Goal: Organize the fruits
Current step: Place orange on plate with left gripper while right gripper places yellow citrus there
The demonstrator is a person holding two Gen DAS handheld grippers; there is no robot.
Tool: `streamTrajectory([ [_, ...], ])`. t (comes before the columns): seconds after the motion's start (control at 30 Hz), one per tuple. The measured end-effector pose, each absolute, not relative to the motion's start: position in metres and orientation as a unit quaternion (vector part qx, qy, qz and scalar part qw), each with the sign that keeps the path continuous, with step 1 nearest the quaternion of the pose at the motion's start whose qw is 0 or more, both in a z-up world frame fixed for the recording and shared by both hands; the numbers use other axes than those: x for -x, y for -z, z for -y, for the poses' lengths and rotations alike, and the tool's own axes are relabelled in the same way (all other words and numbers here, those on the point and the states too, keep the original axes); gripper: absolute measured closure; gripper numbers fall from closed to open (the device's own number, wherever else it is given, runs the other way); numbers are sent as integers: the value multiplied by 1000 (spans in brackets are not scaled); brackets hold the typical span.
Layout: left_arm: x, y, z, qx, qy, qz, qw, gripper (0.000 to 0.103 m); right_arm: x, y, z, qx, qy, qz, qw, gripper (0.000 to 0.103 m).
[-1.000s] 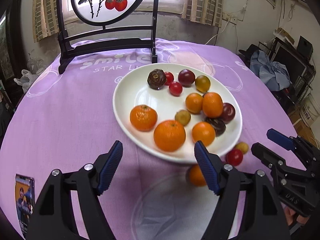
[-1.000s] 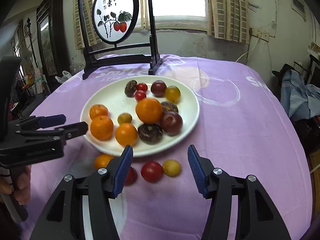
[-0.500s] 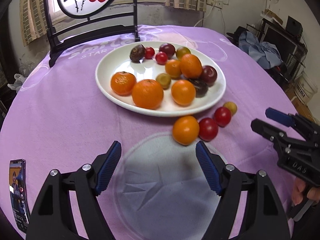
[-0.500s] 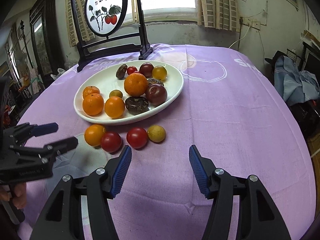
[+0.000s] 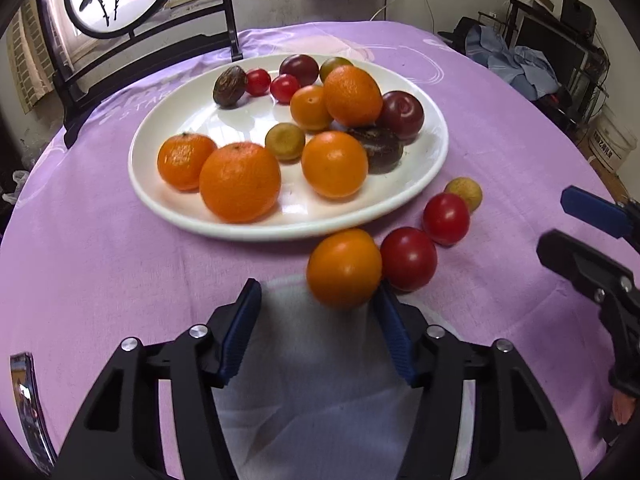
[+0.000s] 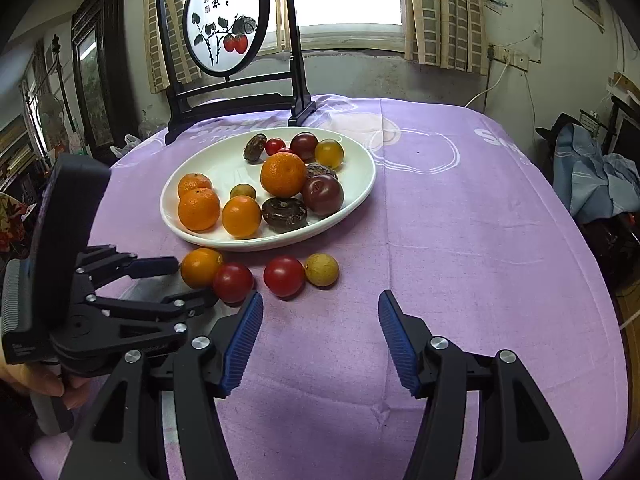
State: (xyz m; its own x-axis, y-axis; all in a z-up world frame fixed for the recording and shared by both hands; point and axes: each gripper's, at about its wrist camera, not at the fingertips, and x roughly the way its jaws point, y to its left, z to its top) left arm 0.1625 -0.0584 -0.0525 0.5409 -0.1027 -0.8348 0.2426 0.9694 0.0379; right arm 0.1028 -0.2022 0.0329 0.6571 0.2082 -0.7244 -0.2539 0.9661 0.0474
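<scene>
A white plate (image 5: 424, 168) (image 6: 360, 196) on the purple cloth holds several oranges, tomatoes and dark fruits. In front of it lie a loose orange (image 5: 344, 268) (image 6: 200, 266), two red tomatoes (image 5: 408, 258) (image 6: 284, 275) and a small yellowish fruit (image 5: 464, 193) (image 6: 321, 269). My left gripper (image 5: 316, 300) (image 6: 196, 282) is low over the cloth and its jaws are closing. The loose orange sits right at its fingertips, nearer the right one, and the pads do not press on it. My right gripper (image 6: 320, 300) (image 5: 554, 220) stands open over bare cloth, right of the loose fruits, with nothing in it.
A round painted screen on a black stand (image 6: 224, 20) rises behind the plate. A phone (image 5: 28, 400) lies near the table's left edge. A pale round patch (image 5: 320, 392) marks the cloth under the left gripper. Clothes and furniture (image 6: 596, 176) crowd the right side beyond the table.
The left gripper came down and closer to the loose orange, and its jaws narrowed. The right gripper drew back a little from the plate, jaws unchanged.
</scene>
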Motion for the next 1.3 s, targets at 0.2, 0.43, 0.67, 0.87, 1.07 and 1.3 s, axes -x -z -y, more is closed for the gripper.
streamTrajectory([
  [0.2, -164, 50, 67, -81, 129, -463, 873, 69, -106, -28, 202, 35, -120, -402, 907, 42],
  [0.43, -139, 30, 56, -80, 125, -439, 886, 69, -114, -12, 201, 50, -105, -426, 897, 42],
  [0.67, -124, 21, 28, -41, 125, -432, 892, 69, -132, 2, 198, 72, -85, -460, 881, 60],
  [0.87, -128, 28, 18, -19, 130, -445, 886, 69, -151, 7, 189, 100, -109, -458, 876, 61],
  [1.07, -132, 33, 14, -12, 127, -450, 884, 69, -169, 8, 177, 121, -135, -449, 875, 64],
  [1.3, -134, 38, 14, -13, 122, -457, 881, 69, -170, 6, 170, 123, -146, -441, 877, 76],
])
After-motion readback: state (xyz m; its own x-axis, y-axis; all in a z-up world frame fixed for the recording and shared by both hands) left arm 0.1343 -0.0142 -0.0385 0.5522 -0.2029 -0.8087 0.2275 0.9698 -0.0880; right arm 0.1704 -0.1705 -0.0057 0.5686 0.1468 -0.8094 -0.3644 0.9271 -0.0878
